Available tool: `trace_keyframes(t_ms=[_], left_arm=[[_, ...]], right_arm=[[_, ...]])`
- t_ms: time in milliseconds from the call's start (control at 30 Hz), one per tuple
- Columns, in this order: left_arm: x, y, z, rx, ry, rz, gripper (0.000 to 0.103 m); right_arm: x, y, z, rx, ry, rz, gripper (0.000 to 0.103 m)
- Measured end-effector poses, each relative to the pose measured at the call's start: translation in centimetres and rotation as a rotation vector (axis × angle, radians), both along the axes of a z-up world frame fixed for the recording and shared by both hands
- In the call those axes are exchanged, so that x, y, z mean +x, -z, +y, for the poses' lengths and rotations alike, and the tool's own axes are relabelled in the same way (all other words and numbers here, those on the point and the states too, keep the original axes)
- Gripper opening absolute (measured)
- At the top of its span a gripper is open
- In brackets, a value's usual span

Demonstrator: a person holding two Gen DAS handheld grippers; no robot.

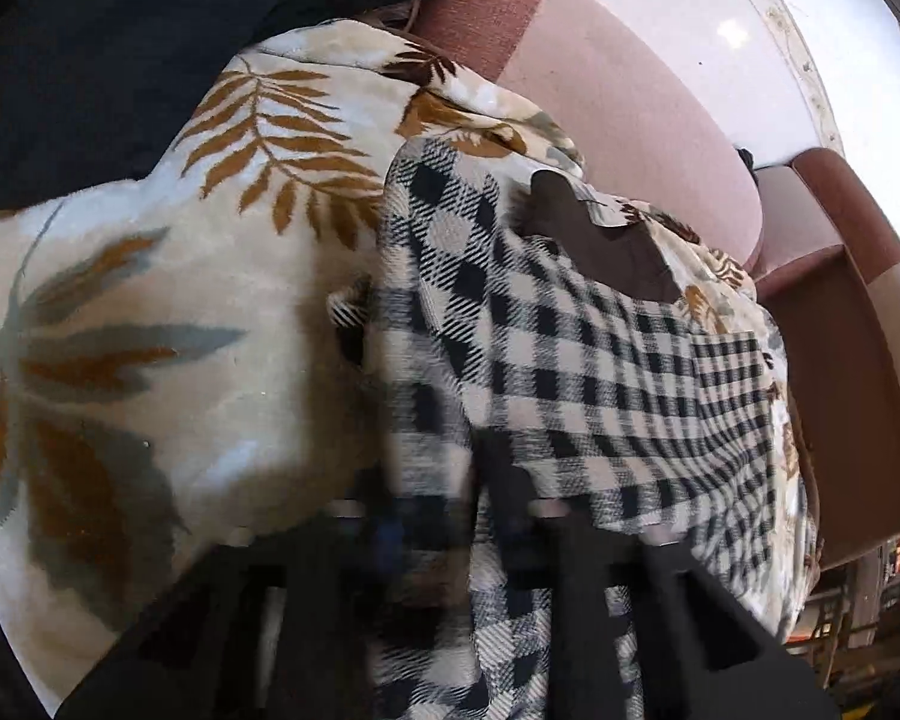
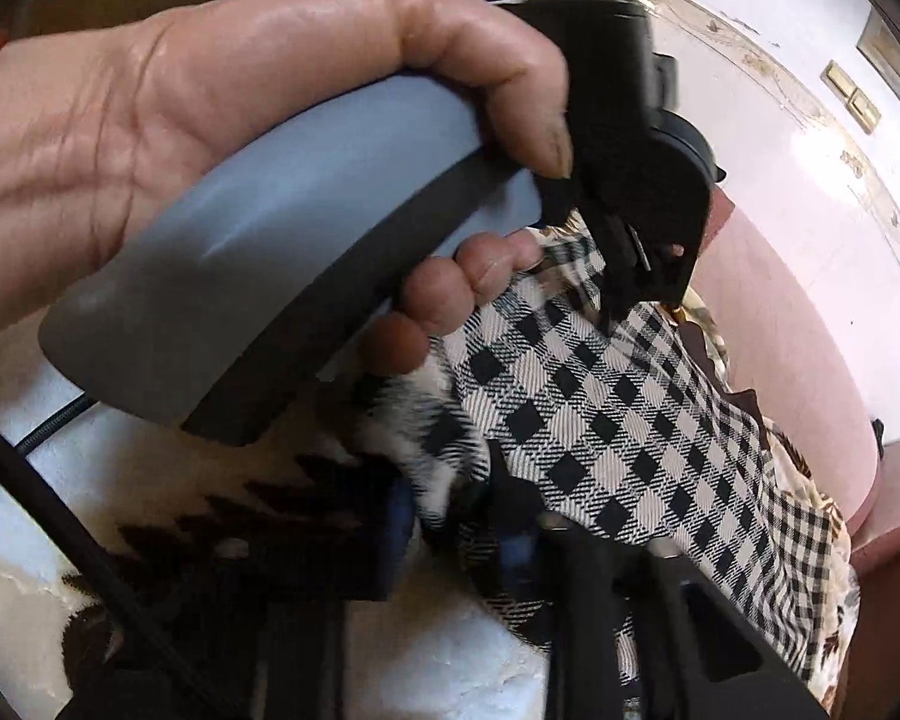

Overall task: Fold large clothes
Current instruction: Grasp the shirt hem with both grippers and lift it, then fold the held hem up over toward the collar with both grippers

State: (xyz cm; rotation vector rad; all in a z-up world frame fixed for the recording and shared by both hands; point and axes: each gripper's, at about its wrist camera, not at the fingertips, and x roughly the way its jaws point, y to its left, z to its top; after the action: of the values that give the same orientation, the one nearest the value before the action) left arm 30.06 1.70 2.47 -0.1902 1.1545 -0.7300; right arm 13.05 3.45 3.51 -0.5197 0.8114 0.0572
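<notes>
Checked cloth pinched in both of your grippers, over a leaf-print blanket on a pink sofa.

Your left gripper (image 1: 450,498) has its jaws drawn nearly together on a bunched edge of the black-and-white checked garment (image 1: 600,372), which runs up and away across the cream blanket (image 1: 168,276) with its brown and grey leaves. Your right gripper (image 2: 480,516) is likewise almost closed, with a fold of the same garment (image 2: 600,420) caught between its fingers. In the right wrist view, your left hand (image 2: 198,120) wraps the grey handle of the other gripper, just above the cloth. The pink sofa (image 1: 642,120) stands behind the blanket. Both pairs of fingers are blurred.
</notes>
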Motion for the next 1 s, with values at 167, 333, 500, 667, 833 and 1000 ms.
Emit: trace_keyframes(t_ms=[167, 333, 500, 667, 833, 1000], left_arm=[[-1.0, -2.0, 0.1, -0.003, -0.031, -0.036, 0.012], [-2.4, -4.0, -0.4, 0.004, -0.064, -0.074, 0.011], [-4.2, -6.2, -1.7, 0.017, -0.077, -0.127, 0.011], [-5.7, -9.0, -7.0, 0.030, -0.022, -0.156, 0.011], [-8.2, -11.7, -15.5, 0.040, 0.085, -0.191, 0.011], [-10.8, -11.8, -24.0, 0.082, 0.182, -0.202, 0.011]], right_arm=[[-0.8, -2.3, -1.8, 0.106, 0.052, -0.040, 0.009], [-1.5, -4.7, -4.5, 0.180, 0.096, -0.071, 0.009], [-3.5, -7.3, -7.8, 0.237, 0.157, -0.111, 0.009], [-5.3, -9.0, -12.2, 0.295, 0.231, -0.136, 0.008], [-7.4, -10.2, -18.4, 0.380, 0.325, -0.151, 0.008], [-9.9, -11.3, -24.6, 0.435, 0.416, -0.170, 0.008]])
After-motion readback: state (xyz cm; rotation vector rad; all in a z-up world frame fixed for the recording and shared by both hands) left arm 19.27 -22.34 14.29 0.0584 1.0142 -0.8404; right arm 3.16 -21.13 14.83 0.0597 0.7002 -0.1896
